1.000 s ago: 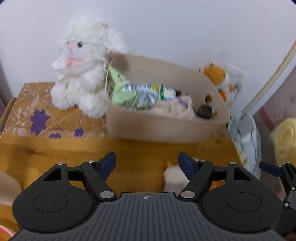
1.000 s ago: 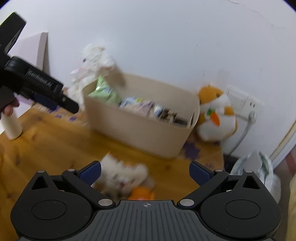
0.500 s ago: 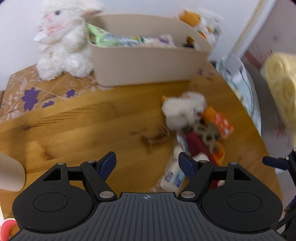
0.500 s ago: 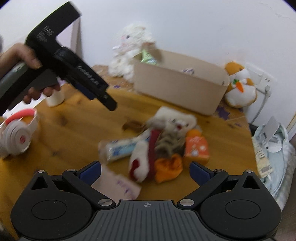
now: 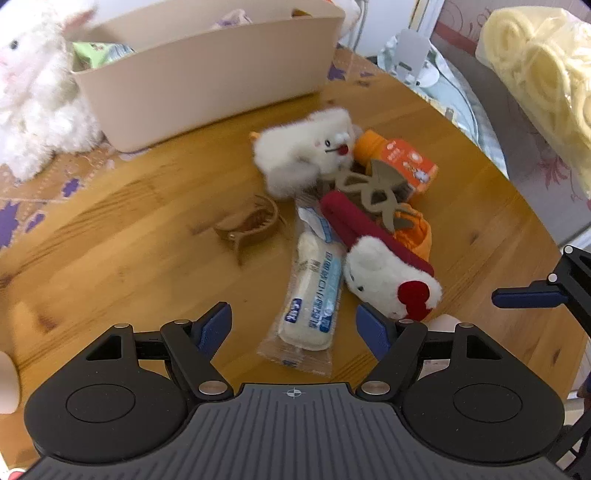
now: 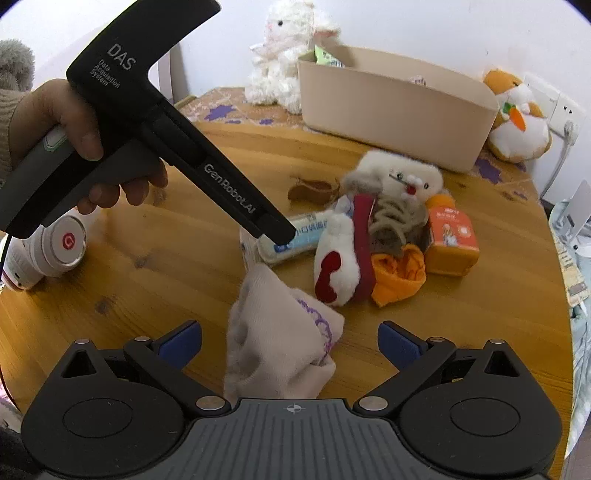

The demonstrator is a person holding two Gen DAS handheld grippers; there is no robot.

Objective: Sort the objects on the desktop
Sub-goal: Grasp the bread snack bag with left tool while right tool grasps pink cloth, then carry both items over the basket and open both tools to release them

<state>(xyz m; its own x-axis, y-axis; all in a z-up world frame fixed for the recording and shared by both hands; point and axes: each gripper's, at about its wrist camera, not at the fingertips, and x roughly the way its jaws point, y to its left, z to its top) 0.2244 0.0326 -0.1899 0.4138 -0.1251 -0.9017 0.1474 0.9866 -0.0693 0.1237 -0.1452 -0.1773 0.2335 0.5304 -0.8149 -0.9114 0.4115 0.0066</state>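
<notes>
Wooden table (image 6: 155,280), cluttered pile, beige bin (image 6: 391,110), white wall (image 6: 424,33)

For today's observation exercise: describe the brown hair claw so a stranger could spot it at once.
Start at the beige bin at the back of the wooden table. In front lies a pile of toys; the brown hair claw sits apart at its left, alone on bare wood, toothed and curved.

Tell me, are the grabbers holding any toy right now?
No. The left gripper and right gripper are both open, holding nothing.

Two close wrist views, tilted down, sharing the tabletop pile (image 5: 354,206).
</notes>
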